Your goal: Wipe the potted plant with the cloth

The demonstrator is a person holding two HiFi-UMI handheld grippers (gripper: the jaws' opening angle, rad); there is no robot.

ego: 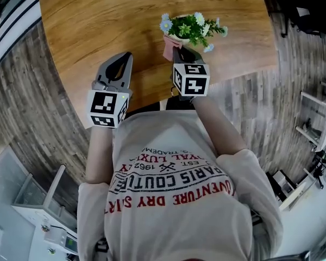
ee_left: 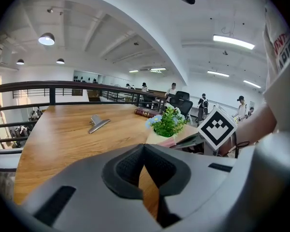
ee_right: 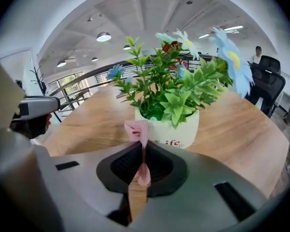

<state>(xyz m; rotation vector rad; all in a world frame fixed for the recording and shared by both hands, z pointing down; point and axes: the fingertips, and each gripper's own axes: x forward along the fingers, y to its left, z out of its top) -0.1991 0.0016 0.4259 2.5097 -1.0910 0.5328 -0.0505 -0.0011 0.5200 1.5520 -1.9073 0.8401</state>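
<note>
A small potted plant point(ego: 191, 30) with green leaves and pale blue flowers stands in a cream pot point(ee_right: 170, 128) near the table's front edge. My right gripper point(ego: 176, 49) is shut on a pink cloth point(ee_right: 139, 133), which sticks out between its jaws just in front of the pot. In the head view the cloth point(ego: 168, 48) hangs against the pot's left side. My left gripper point(ego: 125, 57) is shut and holds nothing, hovering over the table left of the plant. The plant point(ee_left: 168, 123) and the right gripper's marker cube point(ee_left: 216, 128) show in the left gripper view.
The round wooden table point(ego: 98, 26) carries a metal clip point(ee_left: 97, 123) and a dark red book point(ee_left: 146, 112) farther back. Black railings, office chairs and several people stand beyond. Wood-look floor surrounds the table.
</note>
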